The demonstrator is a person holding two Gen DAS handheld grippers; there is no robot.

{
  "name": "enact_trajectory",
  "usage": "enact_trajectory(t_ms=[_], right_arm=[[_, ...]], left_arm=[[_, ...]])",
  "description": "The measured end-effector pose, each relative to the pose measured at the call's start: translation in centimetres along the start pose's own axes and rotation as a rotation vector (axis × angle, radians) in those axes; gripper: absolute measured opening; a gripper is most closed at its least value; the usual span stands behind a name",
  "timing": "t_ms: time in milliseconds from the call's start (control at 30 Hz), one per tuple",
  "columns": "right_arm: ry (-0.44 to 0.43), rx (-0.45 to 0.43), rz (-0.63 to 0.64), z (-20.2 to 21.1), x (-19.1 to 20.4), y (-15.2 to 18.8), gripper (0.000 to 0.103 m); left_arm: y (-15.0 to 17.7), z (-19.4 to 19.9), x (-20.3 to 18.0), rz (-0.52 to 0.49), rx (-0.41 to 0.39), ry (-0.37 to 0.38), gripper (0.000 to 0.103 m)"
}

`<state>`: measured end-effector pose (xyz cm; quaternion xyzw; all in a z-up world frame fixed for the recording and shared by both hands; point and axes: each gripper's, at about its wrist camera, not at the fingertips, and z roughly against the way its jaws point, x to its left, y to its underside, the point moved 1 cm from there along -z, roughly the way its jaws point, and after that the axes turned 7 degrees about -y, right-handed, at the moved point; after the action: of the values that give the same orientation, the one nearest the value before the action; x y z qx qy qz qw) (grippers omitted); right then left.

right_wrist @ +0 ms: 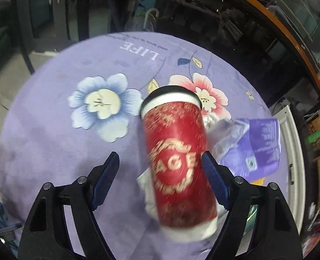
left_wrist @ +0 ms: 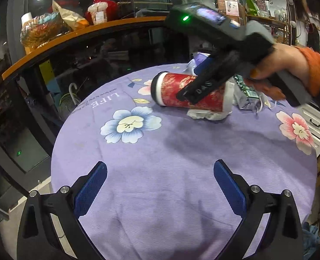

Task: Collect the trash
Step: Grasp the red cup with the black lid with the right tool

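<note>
Spread wide and holding nothing, the right gripper straddles the red cup lying on its side among crumpled wrappers on the bench, so closing on it looks next, while the left gripper hovers open, empty.

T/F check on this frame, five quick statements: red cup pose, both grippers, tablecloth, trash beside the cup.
1. The red paper cup with a black lid lies on its side. True.
2. The left gripper is shut on the cup. False: it is open over bare cloth, holding nothing.
3. The right gripper is open, the cup between its fingers. True.
4. The round table's cloth is plain green. False: it is lilac with printed flowers.
5. A crumpled white tissue lies under and beside the cup. True.
</note>
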<state>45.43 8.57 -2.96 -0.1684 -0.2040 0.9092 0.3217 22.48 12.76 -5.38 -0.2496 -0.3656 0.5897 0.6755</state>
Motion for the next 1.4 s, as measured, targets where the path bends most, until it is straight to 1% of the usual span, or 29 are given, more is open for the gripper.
enact_trajectory(t_ms=[133,233,300,400,433,500,600,667,733,833,933,1033,1200,1300,1400], right_arm=[[0.055,0.08,0.031,-2.6,-1.0,-1.7,0.082],[0.09,0.135,0.056,-4.9,-1.1,-2.5,0.083],[0.107,0.159,0.064,-5.7,-1.2,-2.2,0.083],[0.118,0.185,0.074,-7.1,-1.0,-2.3,0.082],[0.125,0.188,0.081,-7.4,-1.0,-2.4,0.08],[0.141,0.174,0.092,-7.2,-0.8,-2.3,0.08],[0.119,0.142,0.076,-6.0,-0.6,-2.0,0.079],[0.092,0.104,0.064,-4.6,-0.3,-1.9,0.079],[0.063,0.052,0.044,-2.9,-0.1,-1.6,0.079],[-0.001,-0.041,0.004,0.5,0.2,-0.6,0.079],[-0.038,-0.147,-0.038,4.8,0.1,1.5,0.078],[-0.066,-0.238,-0.108,8.6,-1.0,3.8,0.078],[-0.072,-0.36,-0.203,14.1,-3.1,8.2,0.078],[-0.071,-0.398,-0.244,16.2,-4.1,10.7,0.078],[-0.048,-0.418,-0.262,17.5,-4.7,13.1,0.078]], left_arm=[[0.1,-1.2,0.9,0.004,0.014,0.014,0.098],[0.3,-2.1,1.3,0.011,0.026,0.023,0.098],[0.3,-2.7,1.6,0.016,0.034,0.029,0.098],[0.4,-3.3,1.7,0.022,0.039,0.038,0.098],[0.5,-3.4,1.7,0.024,0.041,0.038,0.098],[0.4,-3.6,1.8,0.027,0.043,0.039,0.098],[0.3,-3.7,1.7,0.031,0.044,0.041,0.098],[0.1,-3.7,1.6,0.033,0.044,0.038,0.098],[-0.1,-3.9,1.6,0.044,0.052,0.038,0.098],[-0.4,-4.1,1.5,0.064,0.056,0.058,0.098],[-1.0,-4.4,1.1,0.067,0.064,0.076,0.098],[-1.9,-5.1,0.1,0.061,0.077,0.1,0.098],[-3.8,-7.2,-2.5,0.034,0.105,0.134,0.098],[-5.3,-9.0,-4.2,0.019,0.13,0.143,0.097],[-6.8,-10.2,-6.3,-0.029,0.12,0.132,0.097]])
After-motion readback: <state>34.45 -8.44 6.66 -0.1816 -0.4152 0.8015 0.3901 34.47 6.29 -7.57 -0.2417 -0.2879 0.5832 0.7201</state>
